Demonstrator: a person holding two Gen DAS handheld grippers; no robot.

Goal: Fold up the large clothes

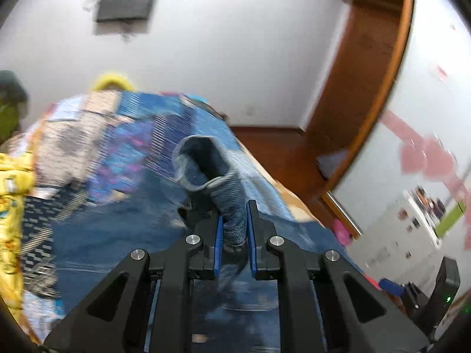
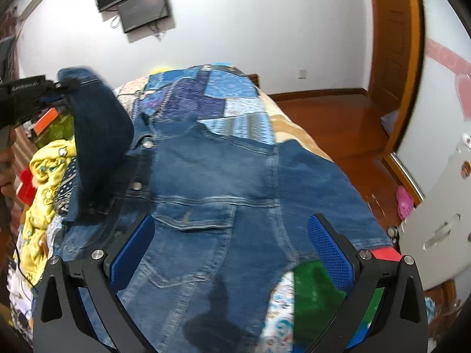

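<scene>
Left gripper (image 1: 233,229) fingers clenched on denim jacket (image 2: 217,182) sleeve, raised; right gripper (image 2: 231,253) fingers spread above it

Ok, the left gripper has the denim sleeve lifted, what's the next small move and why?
Probably carry the blue denim sleeve across and lay it on the denim jacket's flat front: the left gripper is shut on its cuff, while the right gripper hovers open.

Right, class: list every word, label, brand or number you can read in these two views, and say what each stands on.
"GenRobot.AI" (roughly; small and partly blurred): white lettering on the left gripper body, right wrist view.
Stickers on the white cabinet: too blurred to read.
Denim jacket: no readable text.
</scene>
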